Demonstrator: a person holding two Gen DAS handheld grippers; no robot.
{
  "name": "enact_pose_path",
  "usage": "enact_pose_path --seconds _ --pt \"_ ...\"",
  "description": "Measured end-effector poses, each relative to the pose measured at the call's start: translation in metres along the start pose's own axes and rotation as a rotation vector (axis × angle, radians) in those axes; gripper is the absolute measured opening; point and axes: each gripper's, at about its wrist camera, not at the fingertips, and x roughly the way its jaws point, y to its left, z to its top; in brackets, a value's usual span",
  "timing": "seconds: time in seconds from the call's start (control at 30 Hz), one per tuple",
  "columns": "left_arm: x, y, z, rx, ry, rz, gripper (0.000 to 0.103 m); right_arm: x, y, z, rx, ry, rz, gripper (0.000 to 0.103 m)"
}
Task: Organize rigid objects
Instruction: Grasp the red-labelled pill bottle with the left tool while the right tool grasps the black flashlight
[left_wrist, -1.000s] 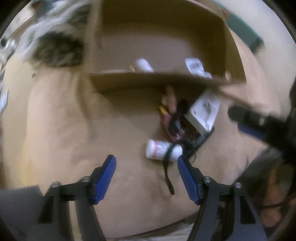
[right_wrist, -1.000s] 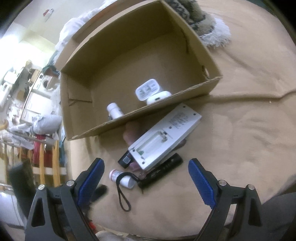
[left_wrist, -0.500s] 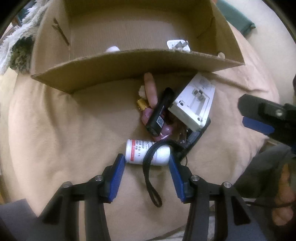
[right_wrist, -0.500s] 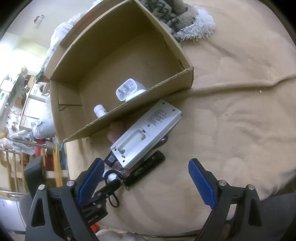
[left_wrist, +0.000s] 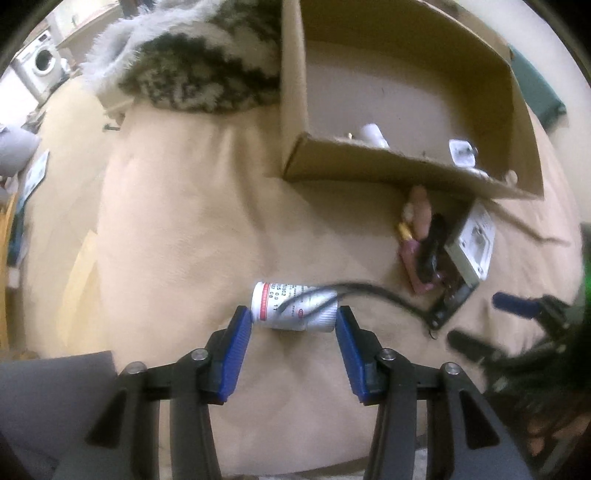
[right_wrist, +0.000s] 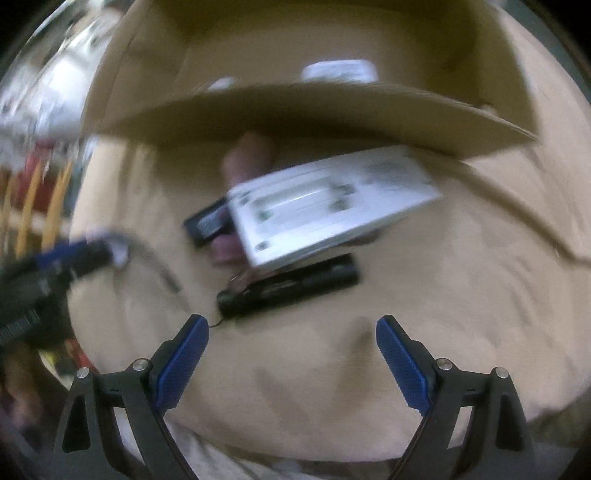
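My left gripper is shut on a white pill bottle with a red-banded label, pads on both ends, lifted from the pile. A black strap drapes over the bottle. A cardboard box beyond holds a white bottle and a white charger. In front of it lie a white remote, a black device and a pink object. My right gripper is open and empty just short of the black device; this view is blurred.
Everything rests on a tan blanket. A furry grey-and-white cushion lies left of the box. A dark green object sits beyond the box on the right. The right gripper shows at the right edge of the left wrist view.
My left gripper closed on the pill bottle and carried it left, away from the pile. My right gripper moved in closer to the remote and black device, narrowing somewhat.
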Motion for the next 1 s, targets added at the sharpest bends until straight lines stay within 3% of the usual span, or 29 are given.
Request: enact_pose_path --seconds 0.1,0.2,0.37,0.43,0.47,0.5,0.57,0.63,0.67,0.83,0.9,1.0 --pt "-0.002 0.004 0.001 -0.001 -0.001 0.001 0.043 0.011 0.014 0.001 -0.087 0.02 -0.071 0.098" --pt "0.001 0.003 0.002 0.002 0.01 -0.006 0.015 0.018 0.018 0.009 -0.107 0.022 -0.079 0.098" --pt "0.003 0.0 0.004 0.015 0.008 -0.001 0.015 0.027 0.016 0.019 -0.109 0.023 -0.072 0.098" --pt "0.006 0.0 0.003 0.006 0.008 -0.008 0.015 0.025 0.017 0.02 -0.106 0.018 -0.071 0.092" --pt "0.006 0.001 0.003 0.001 0.005 -0.014 0.016 0.023 0.016 0.019 -0.104 0.014 -0.073 0.084" --pt "0.005 0.002 0.003 -0.002 0.0 -0.022 0.017 0.021 0.015 0.015 -0.102 0.014 -0.064 0.072" --pt "0.007 0.002 0.0 0.0 0.001 -0.013 0.025 0.015 0.011 0.018 -0.092 0.007 -0.068 0.058" --pt "0.013 0.003 -0.001 -0.003 0.016 0.017 0.046 0.009 0.006 0.014 -0.061 0.008 -0.051 0.048" --pt "0.016 0.004 -0.001 -0.009 0.027 0.031 0.051 0.007 0.004 0.013 -0.051 0.011 -0.044 0.046" --pt "0.026 0.003 0.002 -0.019 0.031 0.038 0.056 0.002 -0.002 0.008 -0.028 0.013 -0.022 0.048" --pt "0.03 0.0 0.003 -0.02 0.028 0.037 0.056 -0.001 -0.009 0.007 -0.016 0.009 -0.012 0.062" --pt "0.04 -0.01 0.008 0.029 0.032 0.043 0.056 -0.004 -0.014 0.008 -0.018 -0.003 -0.015 0.071"
